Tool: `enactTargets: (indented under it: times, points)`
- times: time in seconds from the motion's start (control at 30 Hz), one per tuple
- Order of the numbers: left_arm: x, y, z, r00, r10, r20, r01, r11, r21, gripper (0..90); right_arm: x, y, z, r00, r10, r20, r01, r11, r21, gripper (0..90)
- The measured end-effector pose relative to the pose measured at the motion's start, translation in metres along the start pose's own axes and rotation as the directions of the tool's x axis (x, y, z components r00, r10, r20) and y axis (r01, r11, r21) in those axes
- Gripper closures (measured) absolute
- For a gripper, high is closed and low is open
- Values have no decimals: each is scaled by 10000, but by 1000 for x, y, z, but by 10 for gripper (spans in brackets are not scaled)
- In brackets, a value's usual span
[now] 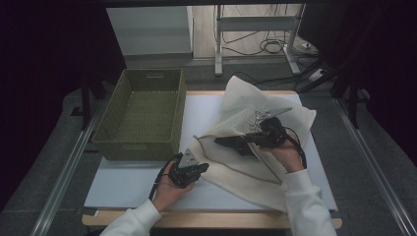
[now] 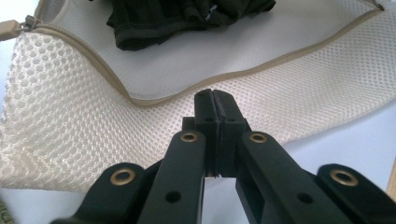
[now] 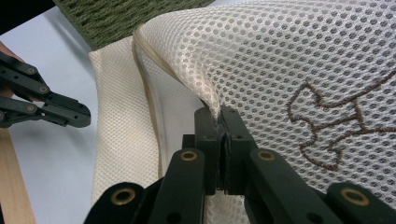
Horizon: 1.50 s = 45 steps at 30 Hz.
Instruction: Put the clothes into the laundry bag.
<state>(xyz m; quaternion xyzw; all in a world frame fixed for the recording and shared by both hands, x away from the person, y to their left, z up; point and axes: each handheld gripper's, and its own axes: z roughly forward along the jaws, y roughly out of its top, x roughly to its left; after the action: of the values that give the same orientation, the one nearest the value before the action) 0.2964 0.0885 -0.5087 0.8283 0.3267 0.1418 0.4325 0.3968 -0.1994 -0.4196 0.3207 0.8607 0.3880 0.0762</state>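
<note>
A cream mesh laundry bag lies on the white table mat, its zipped mouth open. My right gripper is shut on the edge of the bag's upper layer and holds it lifted; the pinch shows at the jaw tips. A dark garment lies inside the bag on the lower layer. My left gripper sits at the bag's near left corner. Its jaws are shut with nothing between them, just short of the tan zipper edge of the lower mesh. The left gripper also shows in the right gripper view.
A green woven basket stands to the left of the bag, close to the left gripper, and its wall appears behind the bag. The wooden table edge runs along the front. A brown embroidered mark is on the lifted layer.
</note>
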Motion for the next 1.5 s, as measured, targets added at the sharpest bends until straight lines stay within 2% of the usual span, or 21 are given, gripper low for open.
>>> enactTargets:
  times: [0.33, 0.73, 1.23, 1.5]
  points:
    - [6, -6, -10, 9986, -533, -7, 533, 9985, -145, 889, -1, -15, 11, 9999, 19, -112, -13, 9987, 506, 870]
    - [15, -15, -24, 9941, -1075, -170, 1069, 9938, -322, 887, 7, -30, 24, 9999, -116, 79, 108, 9949, 1006, 868]
    - [19, -22, -31, 9914, -1270, -315, 1260, 9915, -335, 873, 11, -52, 51, 9994, -290, 186, 247, 9795, 1999, 867]
    - [19, -22, -29, 9912, -1286, -305, 1278, 9914, -274, 868, 16, -62, 69, 9968, -643, 475, 512, 9696, 2394, 864]
